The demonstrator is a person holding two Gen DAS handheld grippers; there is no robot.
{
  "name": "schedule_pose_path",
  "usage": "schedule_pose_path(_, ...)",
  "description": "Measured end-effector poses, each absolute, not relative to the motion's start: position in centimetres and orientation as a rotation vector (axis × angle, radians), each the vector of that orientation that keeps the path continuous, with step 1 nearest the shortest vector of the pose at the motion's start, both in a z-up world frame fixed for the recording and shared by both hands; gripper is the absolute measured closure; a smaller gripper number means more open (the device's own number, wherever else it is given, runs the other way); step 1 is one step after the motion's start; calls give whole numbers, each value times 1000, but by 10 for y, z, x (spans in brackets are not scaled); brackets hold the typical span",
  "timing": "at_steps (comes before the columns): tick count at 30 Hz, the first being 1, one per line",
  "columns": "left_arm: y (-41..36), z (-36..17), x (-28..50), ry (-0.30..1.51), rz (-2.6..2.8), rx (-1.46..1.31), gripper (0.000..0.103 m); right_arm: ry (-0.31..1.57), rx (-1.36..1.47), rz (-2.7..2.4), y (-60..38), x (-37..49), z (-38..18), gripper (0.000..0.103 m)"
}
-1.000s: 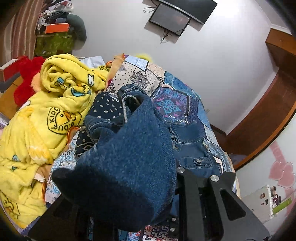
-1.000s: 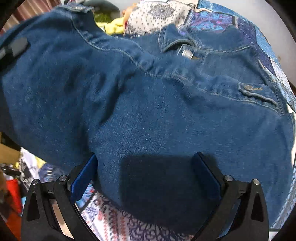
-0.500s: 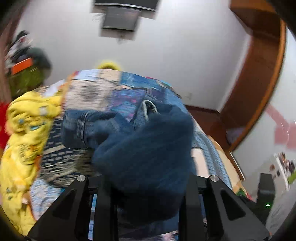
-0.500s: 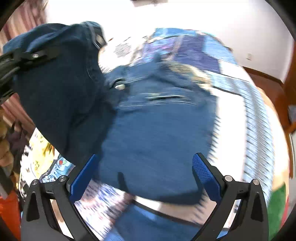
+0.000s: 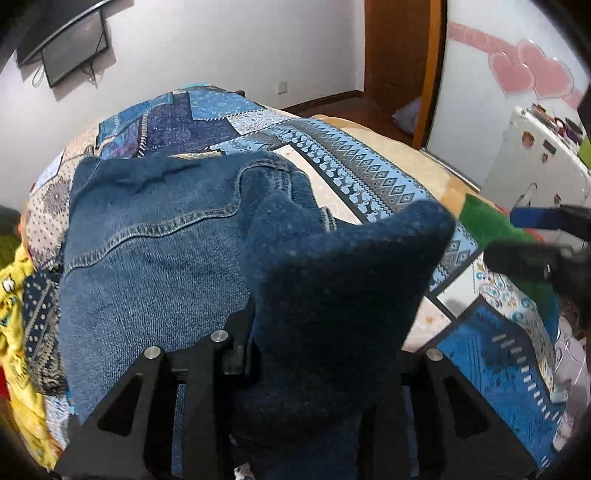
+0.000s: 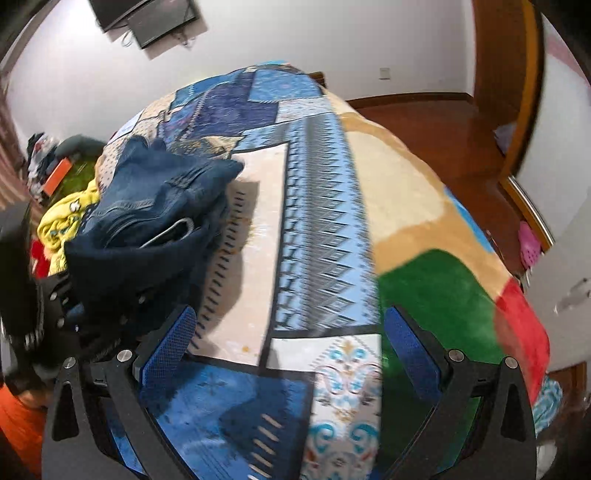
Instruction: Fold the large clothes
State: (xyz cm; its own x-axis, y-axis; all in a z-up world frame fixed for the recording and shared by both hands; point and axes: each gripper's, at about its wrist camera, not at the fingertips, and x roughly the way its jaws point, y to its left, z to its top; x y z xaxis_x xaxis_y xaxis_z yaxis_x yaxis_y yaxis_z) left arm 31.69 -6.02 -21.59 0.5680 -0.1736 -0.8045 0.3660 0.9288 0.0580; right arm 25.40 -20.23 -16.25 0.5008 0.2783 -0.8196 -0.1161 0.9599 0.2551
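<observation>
The denim jacket [image 5: 147, 258] lies spread over the left half of the bed [image 6: 406, 206], on a patchwork quilt [image 5: 369, 170] of blue, cream and grey panels. A thick fold of its dark blue cloth rises straight up in front of the left wrist camera, pinched in the left claw [image 5: 317, 354], whose black arms close in tight on either side of the wad. That bunched fold blocks most of the near middle of the left view, hiding the fingertips and the bed just beyond them.

The right claw [image 6: 288, 354] hangs over the near right part of the quilt with its blue pads [image 6: 170, 343] set wide apart and only bedding between them. In its view the jacket [image 6: 155, 206] sits heaped at the left, well apart from its fingers, with the left claw [image 6: 92, 295] under the heap.

A yellow blanket [image 5: 14, 295] with cartoon prints is crumpled along the far left edge of the bed, just beside the jacket. Green and red fleece panels [image 6: 443, 295] cover the right side. A television [image 6: 147, 18] hangs on the white far wall, a wooden door frame [image 5: 402, 55] stands at the far right, and pink heart stickers [image 5: 532, 70] mark the right wall above a white cabinet [image 5: 528, 162].
</observation>
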Motion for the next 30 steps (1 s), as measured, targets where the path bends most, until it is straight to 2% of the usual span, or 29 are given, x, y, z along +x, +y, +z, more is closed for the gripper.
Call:
schedule_pose_path(4,-51,-208,314,974,-327,212,66,994,195,245,-204,251,-154,1)
schedule_pose_path(5,-47,-205,311,989,-328,209,56,983,200,253,-204,249,-150,1)
schedule_pose_path(6,-47,-198,306,996,-340,192,39,969,203,266,-200,250,-144,1)
schedule_pose_path(8,-40,-183,296,973,-374,127,23,941,196,288,-193,246,-134,2)
schedule_pose_path(11,-31,-166,281,936,-383,115,20,891,177,329,-177,244,-119,2)
schedule_pose_path(15,-7,-143,267,835,-293,135,9,856,169,398,-152,250,-109,1)
schedule_pose_path(18,18,-138,269,802,-204,125,7,871,146,427,-131,255,-116,2)
schedule_pose_path(26,71,-194,286,957,-30,85,7,1050,72,370,-123,259,-182,1)
schedule_pose_path(30,81,-202,273,944,-64,-1,6,1147,157,403,-137,259,-206,1)
